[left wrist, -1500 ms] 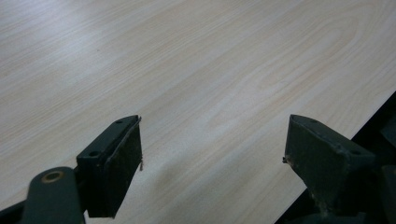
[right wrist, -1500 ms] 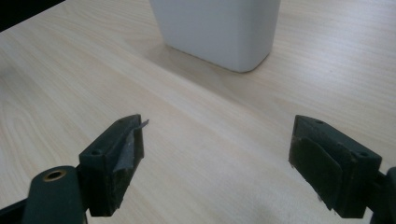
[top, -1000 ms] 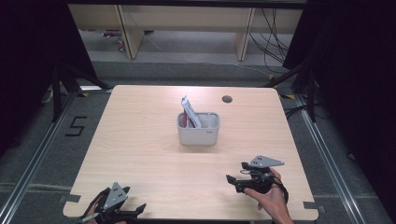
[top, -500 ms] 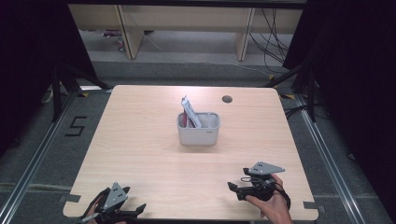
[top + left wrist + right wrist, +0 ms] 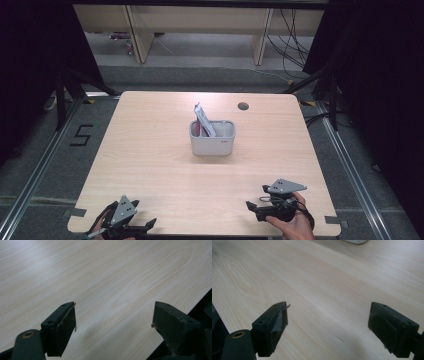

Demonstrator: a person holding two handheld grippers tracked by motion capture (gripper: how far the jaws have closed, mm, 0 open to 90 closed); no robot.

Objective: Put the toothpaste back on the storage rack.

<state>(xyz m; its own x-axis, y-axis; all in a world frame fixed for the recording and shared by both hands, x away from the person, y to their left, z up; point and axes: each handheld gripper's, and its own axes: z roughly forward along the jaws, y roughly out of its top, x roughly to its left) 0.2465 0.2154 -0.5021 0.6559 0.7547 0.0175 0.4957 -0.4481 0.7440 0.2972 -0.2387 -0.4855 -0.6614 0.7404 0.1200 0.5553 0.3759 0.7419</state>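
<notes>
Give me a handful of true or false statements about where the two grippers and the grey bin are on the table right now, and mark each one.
1. The grey bin stands near the middle of the table. True.
2. The left gripper is clamped on the packet. False: its jaws stand wide apart over bare wood, and the packet sits in the bin.
3. The right gripper is open, with nothing between its jaws. True.
4. The packet lies flat on the tabletop beside the bin. False: it stands tilted inside the bin, sticking out above the rim.
5. Both grippers sit near the table's near edge, apart from the bin. True.
</notes>
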